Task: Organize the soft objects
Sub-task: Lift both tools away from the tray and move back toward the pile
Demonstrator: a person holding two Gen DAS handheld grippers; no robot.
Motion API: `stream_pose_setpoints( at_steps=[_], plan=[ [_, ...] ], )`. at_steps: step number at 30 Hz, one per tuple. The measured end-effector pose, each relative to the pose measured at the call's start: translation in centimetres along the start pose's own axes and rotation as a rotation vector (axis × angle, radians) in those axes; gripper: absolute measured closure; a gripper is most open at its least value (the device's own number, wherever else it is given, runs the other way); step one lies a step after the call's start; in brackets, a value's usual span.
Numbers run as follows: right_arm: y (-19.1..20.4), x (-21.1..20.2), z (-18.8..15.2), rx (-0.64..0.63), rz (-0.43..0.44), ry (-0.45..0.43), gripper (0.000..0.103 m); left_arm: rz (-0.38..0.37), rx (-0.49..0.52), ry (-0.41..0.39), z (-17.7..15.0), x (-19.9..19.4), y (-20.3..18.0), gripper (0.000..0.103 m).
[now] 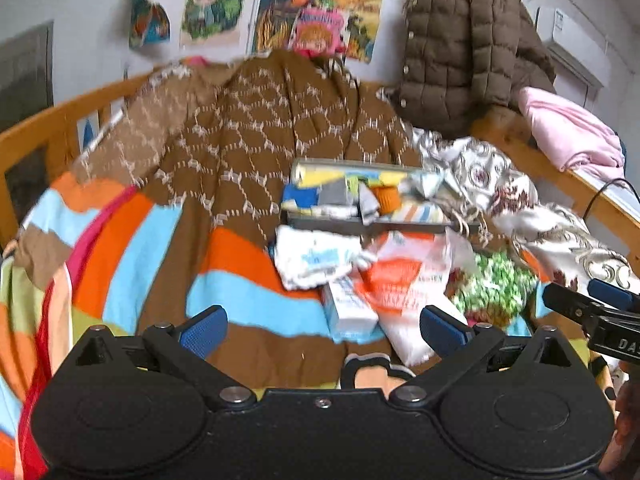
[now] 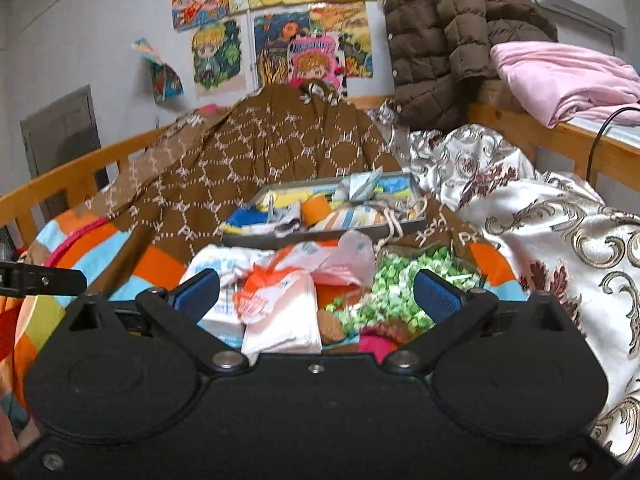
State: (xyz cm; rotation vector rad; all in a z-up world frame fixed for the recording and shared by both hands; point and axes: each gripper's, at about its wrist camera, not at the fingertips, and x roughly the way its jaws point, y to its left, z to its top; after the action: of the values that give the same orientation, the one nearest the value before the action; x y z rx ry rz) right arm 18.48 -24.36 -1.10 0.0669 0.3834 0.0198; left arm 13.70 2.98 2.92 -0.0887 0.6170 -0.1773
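Note:
A grey tray holding several folded socks and small cloths lies on the bed. In front of it sit a white printed cloth, a white and orange plastic bag, a small white and blue box and a green speckled bag. My left gripper is open, with nothing between its fingers, just short of the box. My right gripper is open above the plastic bag and the green bag. The right gripper's tip shows at the left wrist view's right edge.
A striped blanket and a brown patterned quilt cover the bed. A white floral quilt lies to the right. A wooden rail bounds the bed. A brown padded jacket and pink cloth sit behind.

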Motion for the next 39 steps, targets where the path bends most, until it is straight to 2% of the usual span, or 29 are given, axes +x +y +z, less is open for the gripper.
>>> stream_pose_setpoints(
  at_steps=[5, 9, 13, 21, 32, 39],
  plan=[
    [0.7, 0.2, -0.5, -0.040, 0.017, 0.042, 0.000, 0.014, 0.012, 0.017, -0.2, 0.1, 0.1, 0.001],
    [1.8, 1.1, -0.7, -0.096, 0.038, 0.074, 0.001, 0.031, -0.026, 0.054, -0.1, 0.6, 0.6, 0.001],
    [2.8, 1.1, -0.8, -0.151, 0.060, 0.093, 0.000, 0.040, -0.054, 0.089, -0.2, 1.1, 1.0, 0.001],
    [4.4, 0.8, -0.9, -0.221, 0.098, 0.112, 0.001, 0.060, -0.039, 0.135, -0.3, 2.1, 0.9, 0.001],
    [5.3, 3.1, -0.9, -0.228, 0.136, 0.148, 0.001, 0.088, -0.135, 0.229, 0.2, 4.8, 3.0, 0.001],
    [4.8, 5.0, -0.4, -0.212, 0.129, 0.138, 0.001, 0.093, -0.120, 0.205, 1.0, 5.7, 2.9, 0.001]
  ],
)
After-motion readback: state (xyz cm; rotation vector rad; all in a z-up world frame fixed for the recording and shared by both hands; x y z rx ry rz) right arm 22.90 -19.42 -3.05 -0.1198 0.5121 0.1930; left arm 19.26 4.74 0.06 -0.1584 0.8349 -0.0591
